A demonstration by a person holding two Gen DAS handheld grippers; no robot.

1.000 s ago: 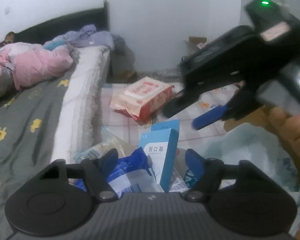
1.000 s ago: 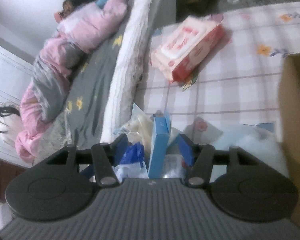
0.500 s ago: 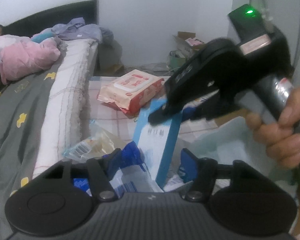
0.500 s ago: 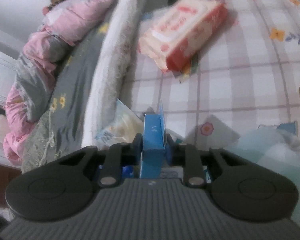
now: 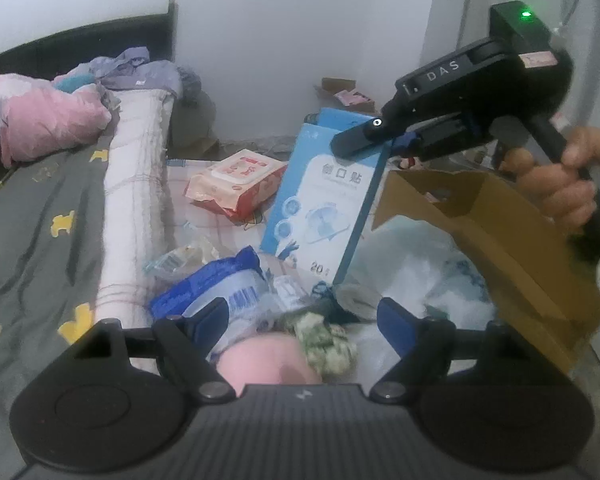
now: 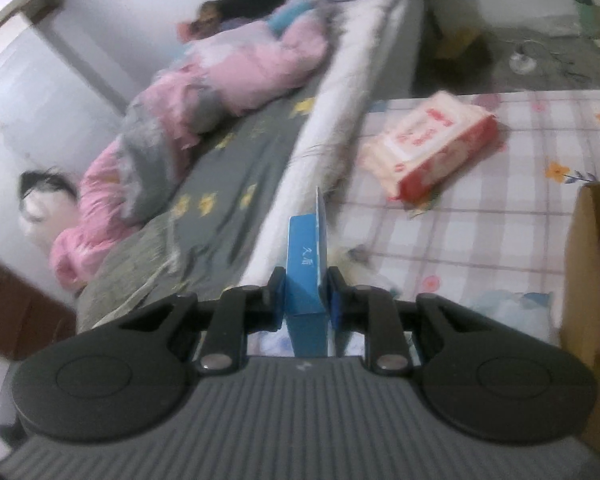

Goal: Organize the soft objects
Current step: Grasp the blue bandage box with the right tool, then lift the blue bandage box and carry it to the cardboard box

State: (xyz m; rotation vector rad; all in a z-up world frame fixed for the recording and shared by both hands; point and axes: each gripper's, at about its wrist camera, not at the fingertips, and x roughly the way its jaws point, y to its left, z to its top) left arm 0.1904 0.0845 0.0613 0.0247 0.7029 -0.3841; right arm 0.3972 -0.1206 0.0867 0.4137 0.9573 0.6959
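My right gripper (image 6: 306,292) is shut on the narrow edge of a light blue plaster box (image 6: 305,264). In the left wrist view that box (image 5: 324,208) hangs upright above a pile of soft packs, with the right gripper (image 5: 380,136) clamping its top right edge and a hand on the handle. My left gripper (image 5: 300,320) sits low over the pile, its jaws opening. A blue plastic pack (image 5: 216,280), a pink soft thing (image 5: 264,364) and a crumpled green-white piece (image 5: 324,340) lie between its fingers; no pad presses on them.
A pink-red wipes pack (image 5: 236,184) lies on the checked sheet (image 6: 500,216). An open cardboard box (image 5: 492,224) stands at the right, also in the right wrist view (image 6: 588,264). A bed with a grey cover (image 5: 32,220) and pink quilt (image 6: 220,76) fills the left.
My right gripper closed on the blue box and lifted it off the pile. My left gripper drew back and its jaws spread wider.
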